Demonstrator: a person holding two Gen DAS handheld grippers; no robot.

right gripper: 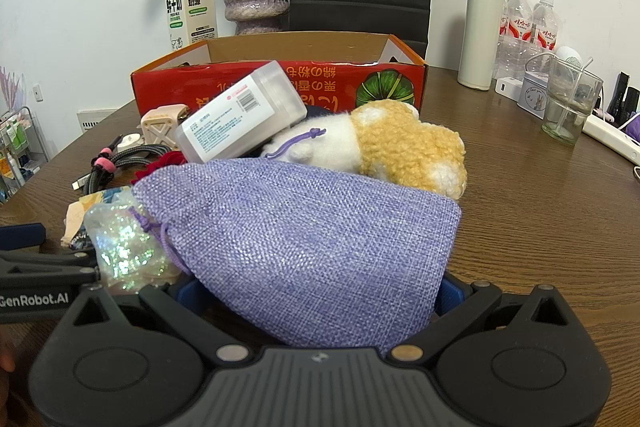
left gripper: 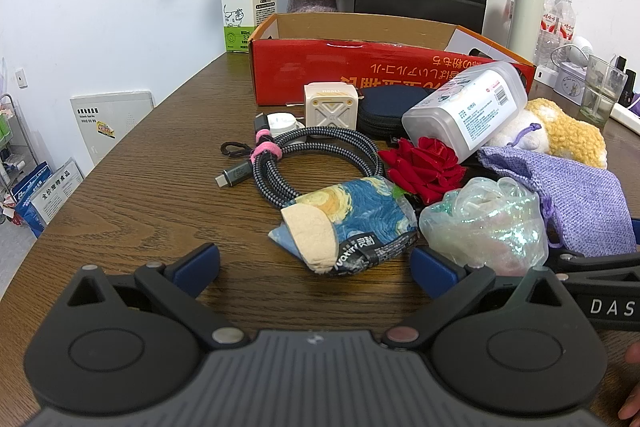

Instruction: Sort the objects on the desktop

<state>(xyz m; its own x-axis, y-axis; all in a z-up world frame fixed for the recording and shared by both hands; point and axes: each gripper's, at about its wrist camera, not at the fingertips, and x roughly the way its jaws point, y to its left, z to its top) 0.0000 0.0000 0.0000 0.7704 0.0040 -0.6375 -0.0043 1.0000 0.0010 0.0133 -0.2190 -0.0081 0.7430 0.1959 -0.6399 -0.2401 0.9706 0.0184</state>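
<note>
The left tongs (left gripper: pixel 316 259) stood wide open and empty over the counter (left gripper: pixel 160 187), just short of a folded starry-print cloth (left gripper: pixel 348 223). The right tongs (right gripper: pixel 316 291) gaped equally wide around a coarse-woven lilac drawstring pouch (right gripper: pixel 312 239), pads not pressing it; behind lay a plush toy (right gripper: pixel 400 143) and red carton box (right gripper: pixel 280 83).

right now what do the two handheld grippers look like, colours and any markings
Both match: the left gripper and the right gripper have a ribbed grey body, black linkage arms with round black discs and small silver and copper pivot pins, and blue pads on the fingers. Seen from the other camera, the right one's side reads "DAS" in white letters and the left one's reads "GenRobot.AI". No cables or sleeves show.
</note>
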